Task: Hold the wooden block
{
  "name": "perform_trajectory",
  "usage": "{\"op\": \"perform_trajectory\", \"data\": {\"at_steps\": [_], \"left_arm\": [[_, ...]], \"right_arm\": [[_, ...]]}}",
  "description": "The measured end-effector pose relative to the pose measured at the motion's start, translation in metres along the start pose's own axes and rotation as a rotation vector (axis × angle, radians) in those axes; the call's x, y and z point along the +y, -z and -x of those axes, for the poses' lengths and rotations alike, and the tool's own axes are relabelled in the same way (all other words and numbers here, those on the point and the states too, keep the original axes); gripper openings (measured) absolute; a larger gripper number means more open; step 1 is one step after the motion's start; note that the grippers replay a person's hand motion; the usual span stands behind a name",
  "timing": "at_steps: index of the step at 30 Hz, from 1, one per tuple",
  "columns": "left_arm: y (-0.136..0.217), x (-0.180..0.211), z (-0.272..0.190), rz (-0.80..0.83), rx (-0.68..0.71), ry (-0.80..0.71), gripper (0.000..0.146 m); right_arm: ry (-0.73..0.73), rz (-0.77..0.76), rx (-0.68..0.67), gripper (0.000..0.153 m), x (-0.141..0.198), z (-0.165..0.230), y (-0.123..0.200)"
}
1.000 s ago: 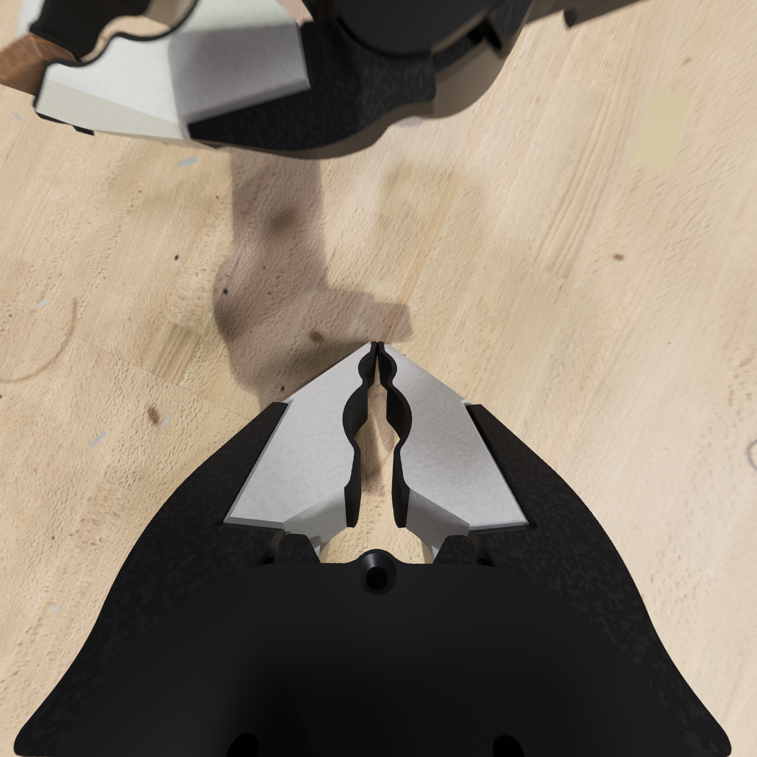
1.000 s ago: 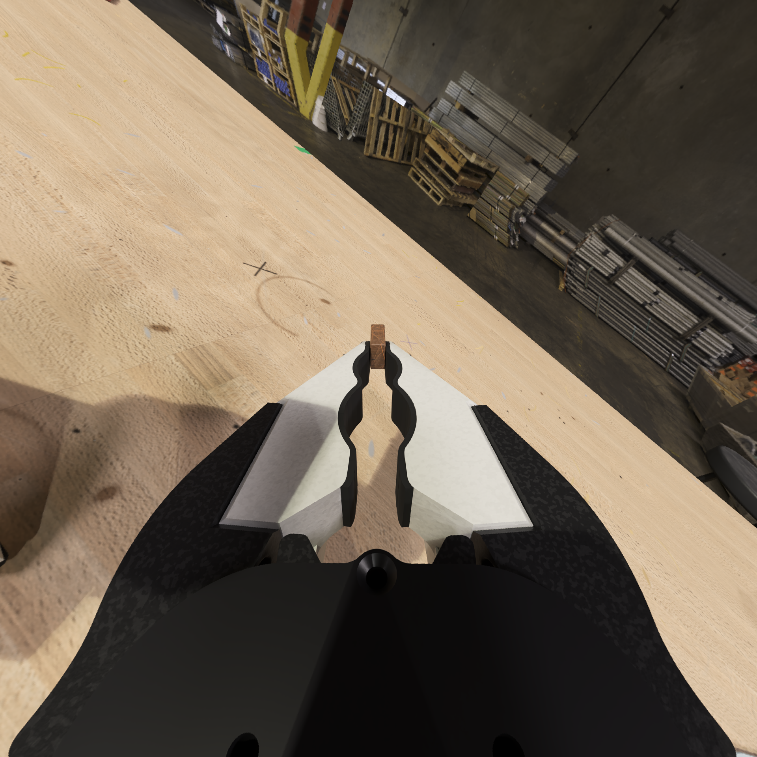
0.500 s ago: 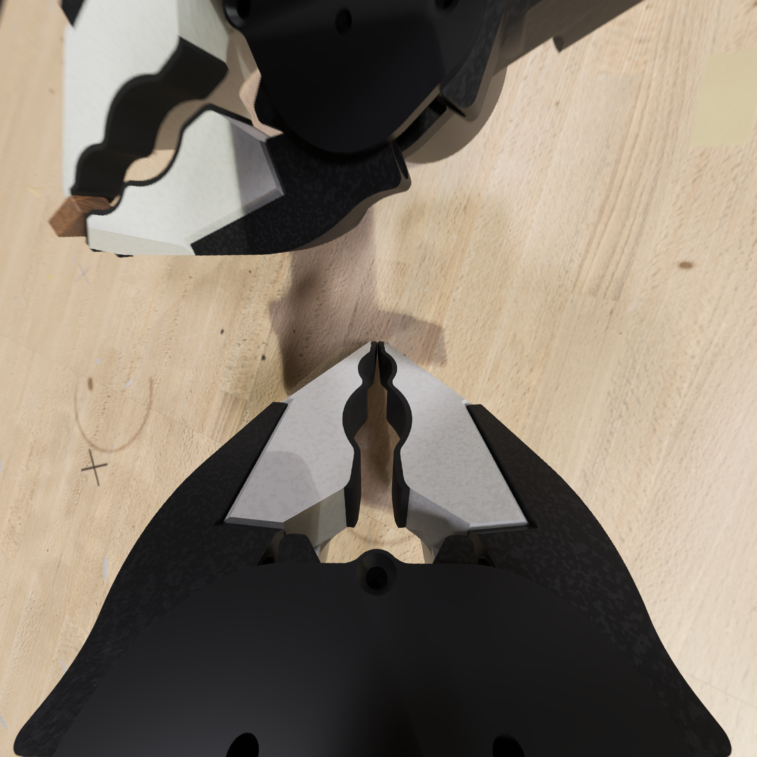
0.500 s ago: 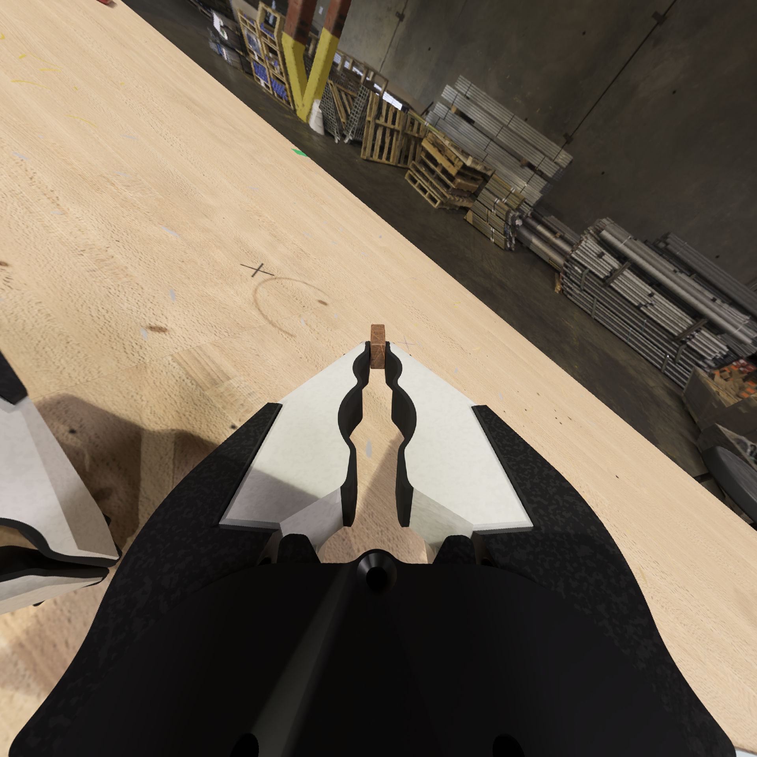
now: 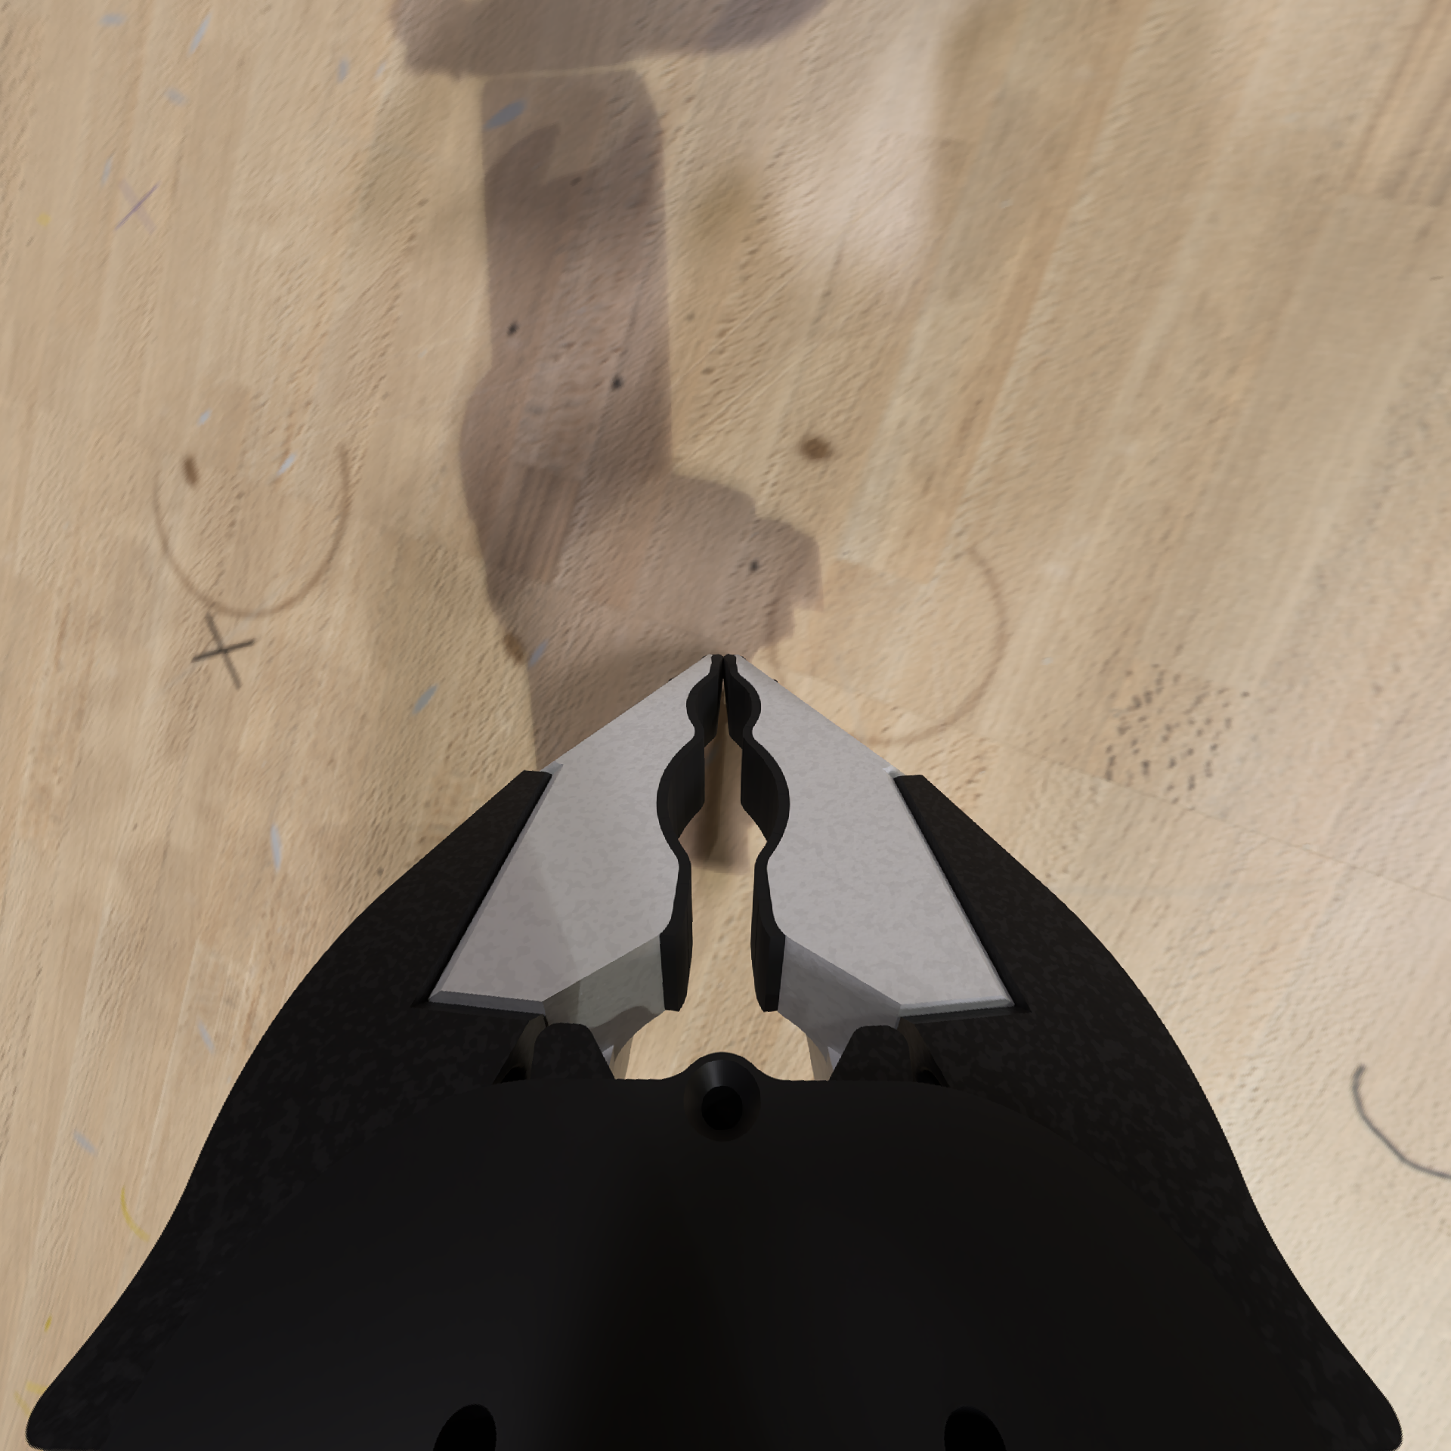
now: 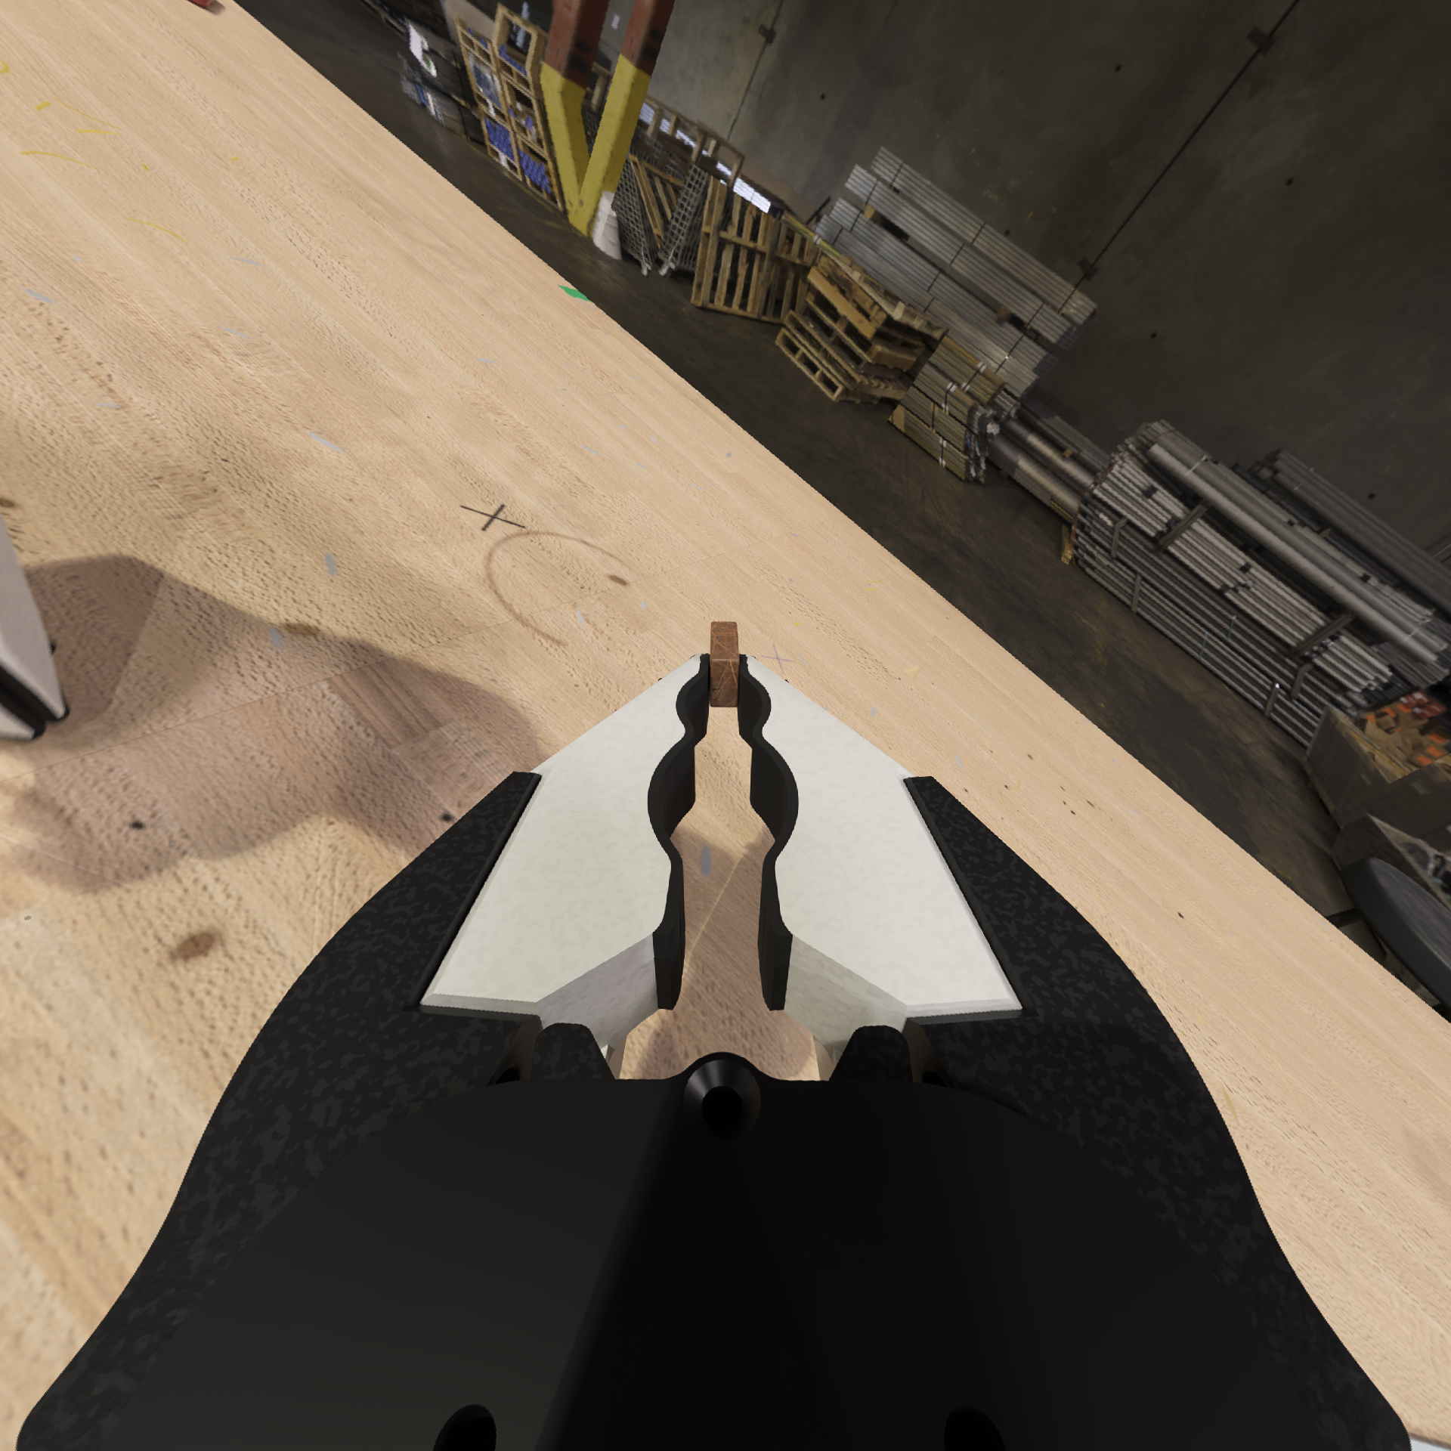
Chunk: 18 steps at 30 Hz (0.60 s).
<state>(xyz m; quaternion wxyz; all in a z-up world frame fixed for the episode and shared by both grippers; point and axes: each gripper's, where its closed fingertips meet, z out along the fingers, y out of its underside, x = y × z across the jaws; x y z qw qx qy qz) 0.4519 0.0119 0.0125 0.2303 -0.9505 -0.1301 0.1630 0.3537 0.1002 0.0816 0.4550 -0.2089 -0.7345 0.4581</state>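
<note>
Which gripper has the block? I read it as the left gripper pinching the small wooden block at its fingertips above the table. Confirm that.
Not quite: the right gripper pinches the small wooden block at its fingertips above the table, as the right wrist view shows. The left gripper is shut on nothing in the left wrist view.

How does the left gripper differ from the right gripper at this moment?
The left gripper holds nothing, its fingertips pressed together; the right gripper is shut on the wooden block, which keeps its tips apart. The left faces only the wooden table; the right faces the table edge and stacked pallets. Both have pale fingers and black bodies.
</note>
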Motion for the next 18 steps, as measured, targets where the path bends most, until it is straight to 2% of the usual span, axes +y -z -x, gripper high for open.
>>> {"op": "perform_trajectory", "data": {"at_steps": [2, 4, 6, 9, 18], "left_arm": [[0.004, 0.003, 0.009, -0.002, -0.012, 0.041, 0.004], [0.008, 0.002, 0.005, -0.043, 0.050, 0.094, 0.011], [0.008, 0.008, 0.000, -0.019, 0.120, 0.133, 0.016], [0.007, 0.012, 0.000, -0.023, 0.144, 0.154, 0.019], [0.006, 0.018, 0.015, -0.029, 0.083, 0.130, 0.019]], "right_arm": [[0.000, -0.003, 0.000, 0.005, 0.000, 0.000, 0.000], [0.001, -0.005, 0.000, 0.005, 0.000, 0.000, 0.001], [0.004, -0.005, 0.002, 0.006, -0.001, 0.000, 0.001], [0.010, -0.022, 0.001, 0.006, -0.003, 0.002, 0.001], [0.083, -0.073, 0.020, 0.005, -0.011, 0.006, 0.004]]}}
